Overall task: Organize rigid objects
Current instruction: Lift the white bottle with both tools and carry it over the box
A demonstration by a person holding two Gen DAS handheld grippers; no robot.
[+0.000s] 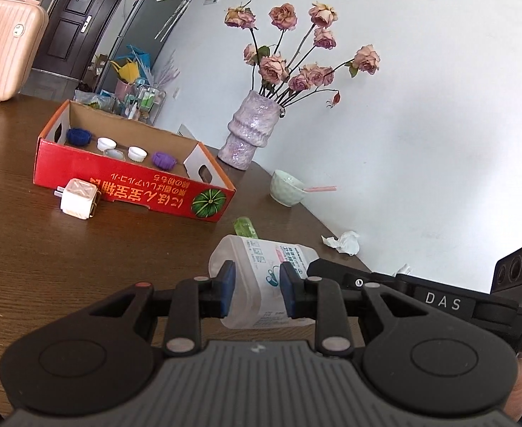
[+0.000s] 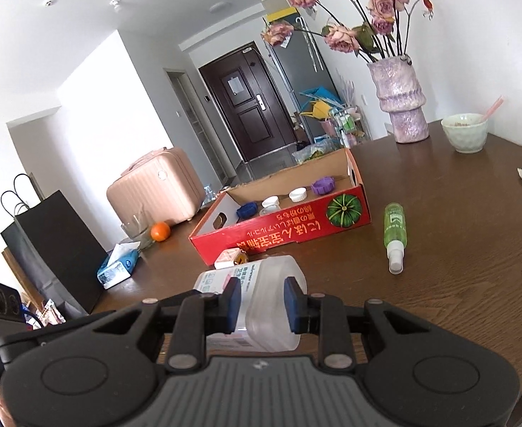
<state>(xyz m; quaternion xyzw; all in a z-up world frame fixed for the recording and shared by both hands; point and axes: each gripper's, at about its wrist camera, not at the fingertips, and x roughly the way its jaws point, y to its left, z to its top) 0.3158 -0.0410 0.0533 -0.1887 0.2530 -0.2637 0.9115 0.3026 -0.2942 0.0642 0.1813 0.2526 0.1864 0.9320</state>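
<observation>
Both tools grip one translucent plastic bottle (image 1: 257, 277), which hangs clear of the brown table (image 1: 47, 249) in front of the red cardboard box (image 1: 132, 185); the left tool (image 1: 255, 288) is clamped across one end of it, blue pads pressed on the labelled wall, and the right tool (image 2: 262, 302) is clamped across the other end, where the body looks plain and clear; the bottle looks empty or nearly so, hence probably light, and its thin wall is likely to flex under a hard squeeze, so a moderate grip on the flatter faces seems wiser than on the rounded shoulder; the smooth plastic and glossy label may be slippery against the pads, and with two grips any twist between the hands could buckle it; it is not fragile in the way of the pale bowl (image 2: 464, 135) or the lilac vase (image 2: 401, 103) further back; the box already holds several caps (image 1: 136, 153), and the green spray bottle (image 2: 394, 231) lies loose on the table beside it.
</observation>
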